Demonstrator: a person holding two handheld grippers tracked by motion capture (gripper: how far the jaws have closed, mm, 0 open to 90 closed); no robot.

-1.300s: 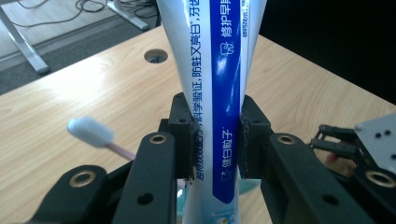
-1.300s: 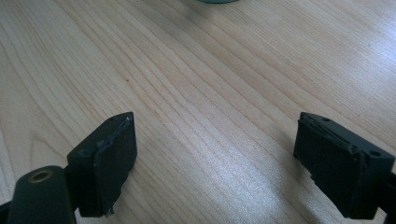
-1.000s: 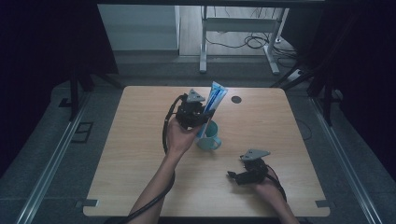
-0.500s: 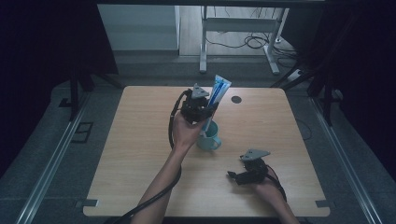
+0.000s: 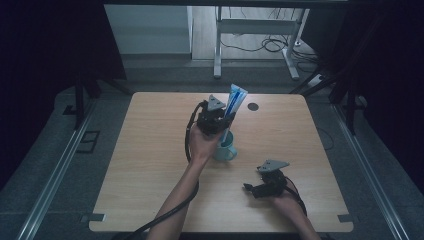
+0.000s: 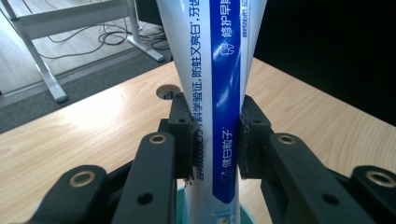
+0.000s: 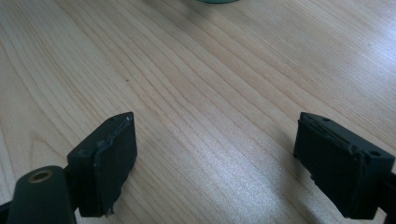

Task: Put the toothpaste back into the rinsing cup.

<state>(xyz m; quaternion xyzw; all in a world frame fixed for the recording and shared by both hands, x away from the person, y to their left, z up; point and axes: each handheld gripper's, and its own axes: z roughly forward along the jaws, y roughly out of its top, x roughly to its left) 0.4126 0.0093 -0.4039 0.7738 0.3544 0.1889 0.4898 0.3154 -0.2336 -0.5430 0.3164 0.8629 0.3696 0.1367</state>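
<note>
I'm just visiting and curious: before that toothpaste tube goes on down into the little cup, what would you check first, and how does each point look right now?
1. Left gripper clamped on the toothpaste tube: ok, both pads press its sides.
2. Tube roughly upright over the teal cup: ok, it leans only a little.
3. Tube's lower end inside the cup: cannot tell; the gripper and hand hide it.
4. Cup standing upright on the table: ok.
5. Right gripper out of the way: ok, it sits open and holding nothing, low over the table's near edge, apart from the cup.
6. Room around the cup: ok, nothing else stands beside it.
</note>
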